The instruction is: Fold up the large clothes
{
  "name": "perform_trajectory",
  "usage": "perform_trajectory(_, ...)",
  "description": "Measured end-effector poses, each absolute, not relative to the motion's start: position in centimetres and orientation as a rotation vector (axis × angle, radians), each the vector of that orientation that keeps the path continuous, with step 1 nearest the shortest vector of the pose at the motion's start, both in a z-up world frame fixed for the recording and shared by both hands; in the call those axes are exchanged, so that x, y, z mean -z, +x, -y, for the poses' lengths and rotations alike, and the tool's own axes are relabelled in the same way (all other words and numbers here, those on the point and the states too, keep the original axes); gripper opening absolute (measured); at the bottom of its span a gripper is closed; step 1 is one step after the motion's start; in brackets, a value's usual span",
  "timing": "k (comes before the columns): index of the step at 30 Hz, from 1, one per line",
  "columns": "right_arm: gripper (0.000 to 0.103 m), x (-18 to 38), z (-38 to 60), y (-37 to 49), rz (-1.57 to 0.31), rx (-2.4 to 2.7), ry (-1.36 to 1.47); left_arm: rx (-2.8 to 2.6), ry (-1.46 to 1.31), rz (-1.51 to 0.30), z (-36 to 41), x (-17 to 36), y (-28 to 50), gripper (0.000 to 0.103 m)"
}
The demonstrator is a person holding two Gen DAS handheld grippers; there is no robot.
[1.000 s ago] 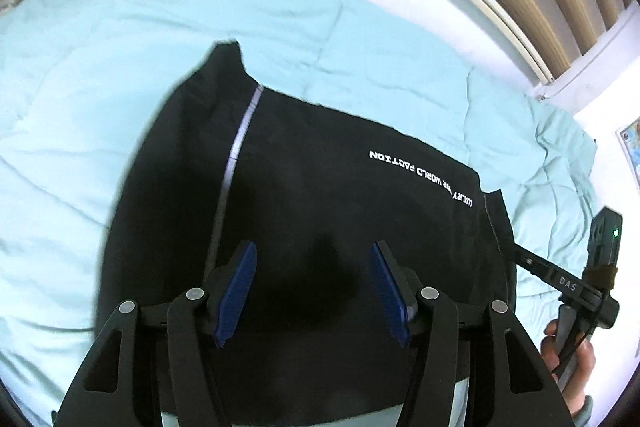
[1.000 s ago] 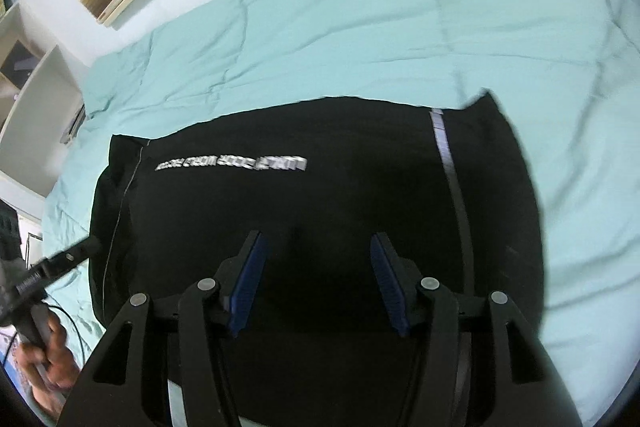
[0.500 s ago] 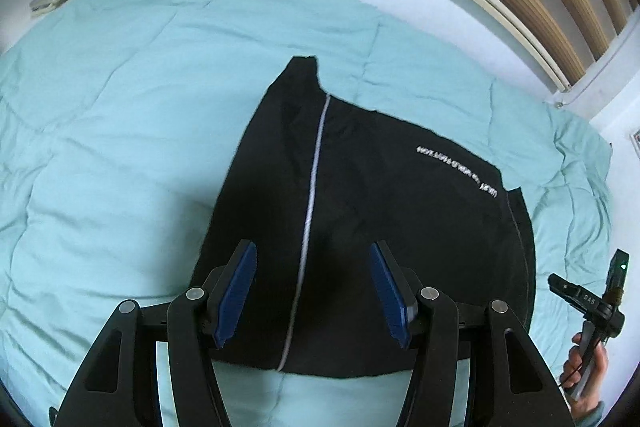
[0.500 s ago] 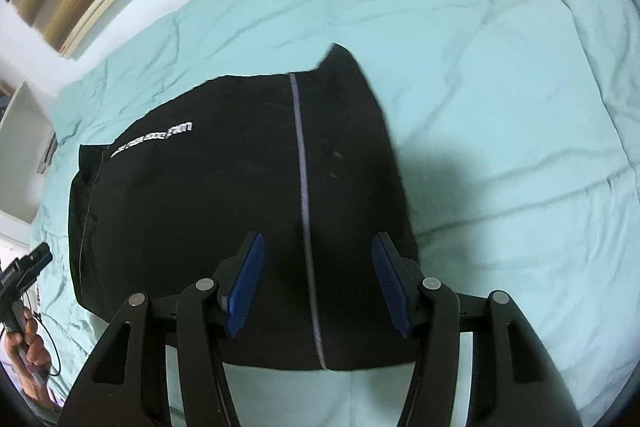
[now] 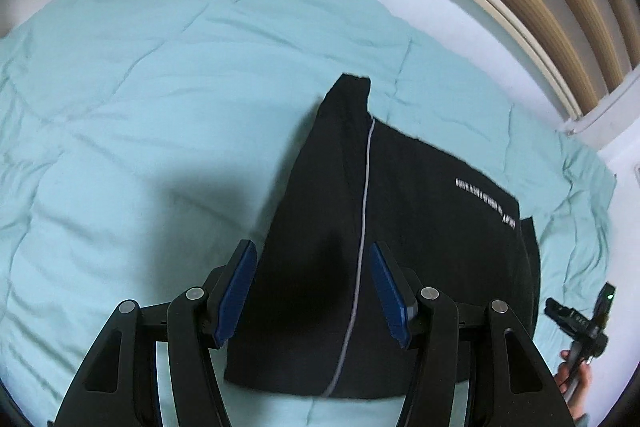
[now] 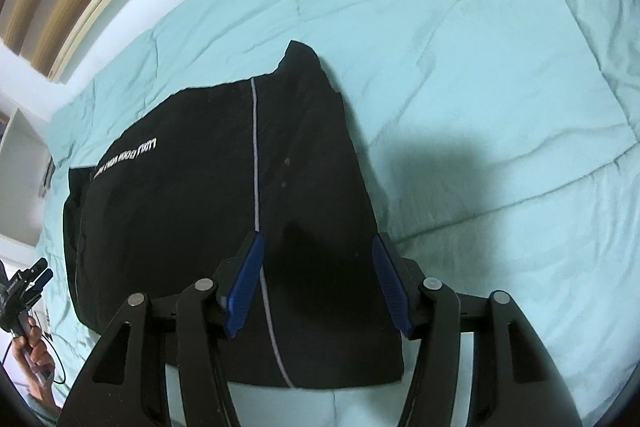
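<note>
The black, soft-fabric garment with a thin pale stripe and a line of white lettering (image 5: 400, 227) lies flat on the pale teal quilted bedcover (image 5: 160, 87), already folded into a compact, roughly rectangular slab with one narrow corner poking out at the far end. It sits directly ahead of and beneath both claws.

The left claw (image 5: 312, 295) hangs above the near part of the garment with its blue ribbed pads wide apart and nothing between them. The right claw (image 6: 318, 291) is likewise spread open and empty over the same near portion, the pale stripe (image 6: 256, 167) running away from just inside its left-hand pad.

The cloth looks light, limp and matte, probably a knit or jersey; it should drape and sag wherever it is unsupported, and stacked layers may slide over one another. It is not fragile, and the ribbed pads ought to bite well on it. The best holds appear to be the near hem corners, one beside each claw's outer pad, pinching through all layers so the fold travels as one sheet. A pinch mid-panel would likely lift only the top layer and bunch it.

The bedcover is puffy, stitched into large panels with soft creases, so it may give under pressure and get caught with the garment.
</note>
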State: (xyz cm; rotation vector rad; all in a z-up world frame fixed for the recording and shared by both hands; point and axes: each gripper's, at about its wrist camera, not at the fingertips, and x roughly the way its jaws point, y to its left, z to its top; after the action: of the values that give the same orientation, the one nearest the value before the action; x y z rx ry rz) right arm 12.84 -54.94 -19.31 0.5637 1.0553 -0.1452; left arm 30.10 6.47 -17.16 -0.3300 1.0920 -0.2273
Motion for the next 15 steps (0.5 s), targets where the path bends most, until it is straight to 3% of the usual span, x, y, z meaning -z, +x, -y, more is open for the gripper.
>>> perform_trajectory(10,0.078,22.4,56.4,17.2,-1.092,0.074,0.618,0.397,-0.502,-1.34,-6.2,25.2,36.7,0.063)
perform_trajectory(15,0.091,25.4,56.9,19.2,-1.139,-0.003,0.669,0.447,-0.579,-1.391,-6.0,28.1,37.5,0.07)
